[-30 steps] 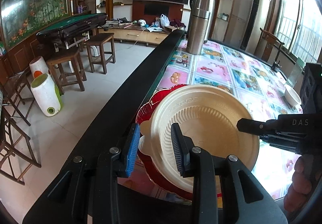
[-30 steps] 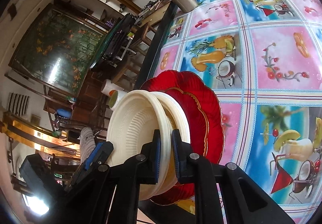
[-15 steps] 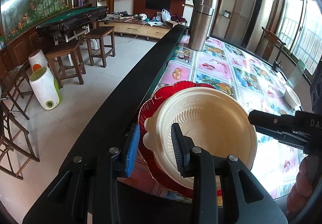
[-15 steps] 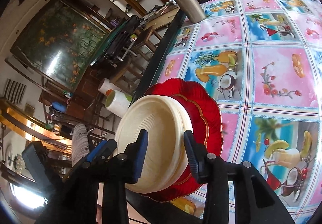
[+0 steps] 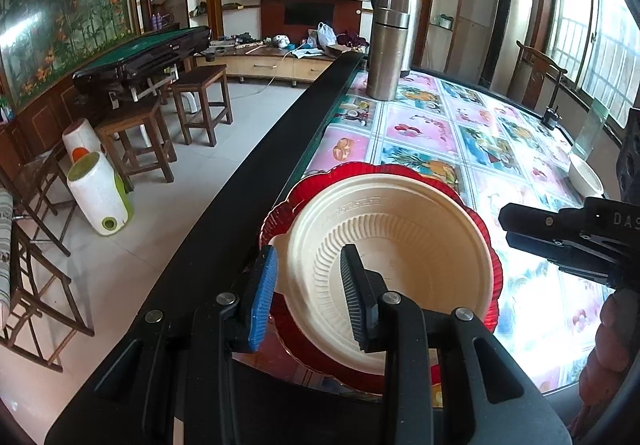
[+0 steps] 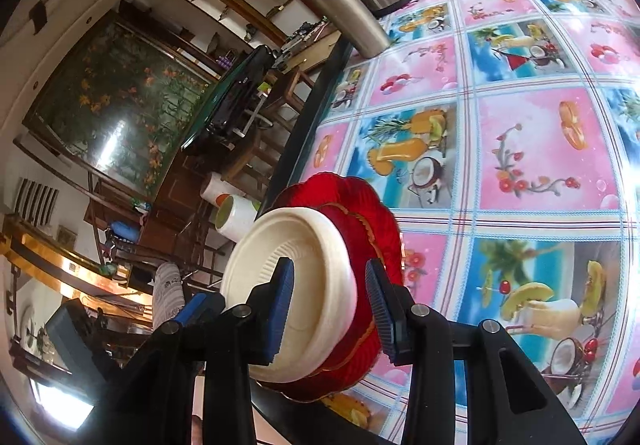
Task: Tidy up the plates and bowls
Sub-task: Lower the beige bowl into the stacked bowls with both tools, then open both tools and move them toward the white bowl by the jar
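A cream ribbed bowl (image 5: 400, 245) lies in a stack of red scalloped plates (image 5: 340, 173) at the near left edge of the patterned table (image 5: 420, 133). My left gripper (image 5: 308, 293) is open, its fingers straddling the bowl's near rim without pinching it. In the right wrist view the right gripper (image 6: 330, 305) is open, one finger inside the cream bowl (image 6: 320, 253) and one outside it, over the red plates (image 6: 360, 205). From the left wrist view the right gripper (image 5: 506, 229) comes in from the right, just off the bowl's rim.
A steel thermos (image 5: 394, 37) stands at the table's far left edge. A white bowl (image 5: 584, 177) and a glass (image 5: 596, 129) sit at the far right. The black table rim (image 5: 280, 149) runs along the left; wooden stools (image 5: 200, 101) stand on the floor beyond.
My right gripper was shut on the cream bowl's rim and has opened wide. The bowl has settled flat into the red plates. My left gripper's gap is unchanged.
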A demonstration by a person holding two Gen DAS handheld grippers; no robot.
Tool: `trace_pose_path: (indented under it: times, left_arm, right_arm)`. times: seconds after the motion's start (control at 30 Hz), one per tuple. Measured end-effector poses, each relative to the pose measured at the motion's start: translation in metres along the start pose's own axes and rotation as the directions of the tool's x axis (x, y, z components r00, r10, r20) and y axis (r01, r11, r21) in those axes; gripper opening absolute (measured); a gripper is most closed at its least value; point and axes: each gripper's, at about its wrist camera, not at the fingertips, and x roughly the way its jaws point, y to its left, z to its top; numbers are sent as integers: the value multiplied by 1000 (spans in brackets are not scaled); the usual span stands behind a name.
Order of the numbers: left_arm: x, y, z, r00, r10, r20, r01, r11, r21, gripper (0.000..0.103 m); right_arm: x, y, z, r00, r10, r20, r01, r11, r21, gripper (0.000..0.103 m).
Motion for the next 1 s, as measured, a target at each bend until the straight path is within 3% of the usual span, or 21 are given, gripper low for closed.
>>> trace_pose_path:
  times: [0.2,0.67,1.0]
  left_arm:
    - [-7,-10,0,1000,18,19,-19,1000,25,43]
    - [-19,-54,4,998,40,46,-44,993,107,43]
    - [-30,-119,6,997,22,69,-37,975,218,44]
  right_arm:
    - [-7,-9,-1,1000,5,3,-5,1000,21,40]
    - [-34,-46,3,999,32,42,-35,996,78,40]
    - [-66,-89,9,995,43,86,-54,989,136,41]
